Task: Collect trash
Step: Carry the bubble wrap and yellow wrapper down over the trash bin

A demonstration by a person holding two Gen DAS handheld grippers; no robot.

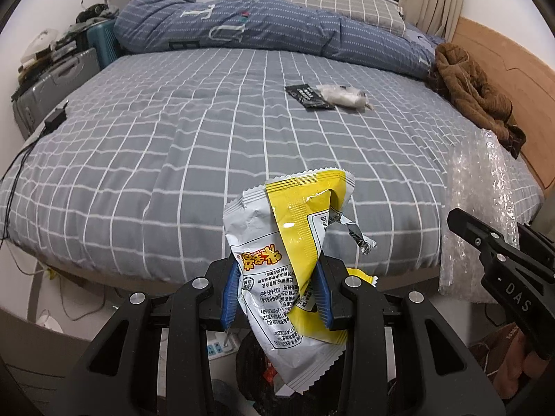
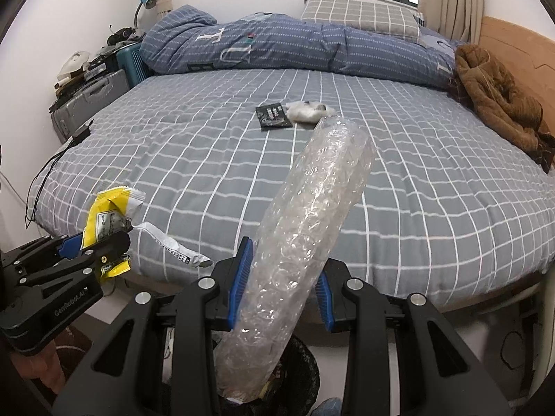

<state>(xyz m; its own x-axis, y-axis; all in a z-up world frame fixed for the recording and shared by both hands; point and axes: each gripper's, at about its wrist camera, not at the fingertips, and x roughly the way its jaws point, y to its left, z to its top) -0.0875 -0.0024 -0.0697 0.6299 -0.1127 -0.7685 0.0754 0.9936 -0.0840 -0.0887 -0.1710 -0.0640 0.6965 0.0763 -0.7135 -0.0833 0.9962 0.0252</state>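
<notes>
My left gripper [image 1: 279,287] is shut on a crumpled yellow and silver snack wrapper [image 1: 277,260], whose lower end hangs over a dark trash bin [image 1: 256,381] on the floor. In the right wrist view the same left gripper [image 2: 95,244] shows at the left, with the wrapper [image 2: 107,215] in it. My right gripper [image 2: 282,287] is shut on a long roll of clear bubble wrap [image 2: 312,215], its lower end above the black-lined bin [image 2: 301,371]. Farther off, a black packet [image 1: 308,95] and a white crumpled wad [image 1: 343,96] lie on the bed.
The bed with a grey checked sheet [image 1: 173,145] fills the view ahead. A blue duvet [image 1: 260,27] and pillow lie at the back, a brown garment [image 1: 475,93] at the right by the wooden headboard. Suitcases [image 1: 59,79] and a charger with cable [image 1: 55,119] are at the left.
</notes>
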